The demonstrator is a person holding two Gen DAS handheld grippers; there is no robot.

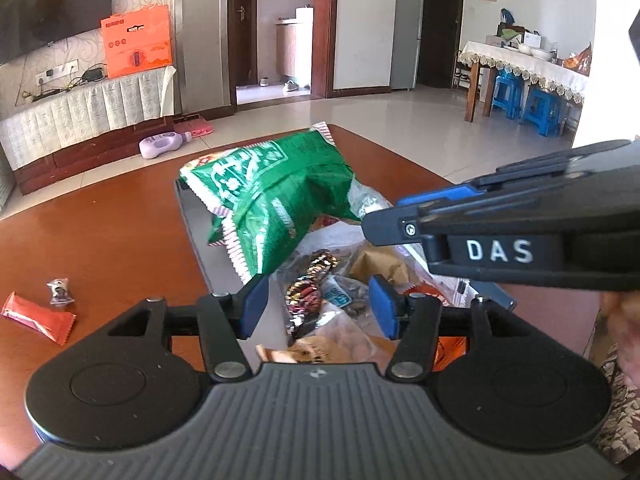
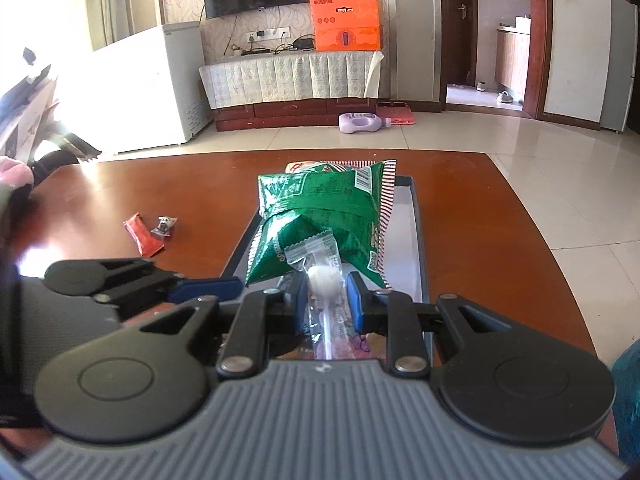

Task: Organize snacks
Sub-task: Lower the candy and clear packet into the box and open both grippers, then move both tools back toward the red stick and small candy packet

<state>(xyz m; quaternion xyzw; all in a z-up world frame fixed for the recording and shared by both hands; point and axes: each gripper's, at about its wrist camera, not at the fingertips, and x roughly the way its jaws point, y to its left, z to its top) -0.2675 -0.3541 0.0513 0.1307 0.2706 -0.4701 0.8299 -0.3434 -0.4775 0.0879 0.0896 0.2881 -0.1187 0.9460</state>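
A big green snack bag (image 1: 272, 188) (image 2: 320, 216) lies in a dark tray (image 1: 192, 220) (image 2: 416, 232) on a brown table, on top of several small wrapped snacks. My left gripper (image 1: 320, 304) hovers open over the tray's near end. A dark shiny wrapped candy (image 1: 310, 286) lies below the gap between its blue pads, and they do not touch it. My right gripper (image 2: 326, 300) is shut on a white lollipop in a clear wrapper (image 2: 323, 276), held just above the tray. In the left wrist view its fingers (image 1: 384, 224) reach in from the right beside the green bag.
An orange-red snack packet (image 1: 38, 316) (image 2: 142, 236) and a small wrapped candy (image 1: 60, 290) (image 2: 164, 226) lie on the table (image 1: 100, 232) left of the tray. The left gripper's finger (image 2: 208, 286) shows at the left of the right wrist view. A purple bottle (image 2: 362, 122) lies on the floor beyond.
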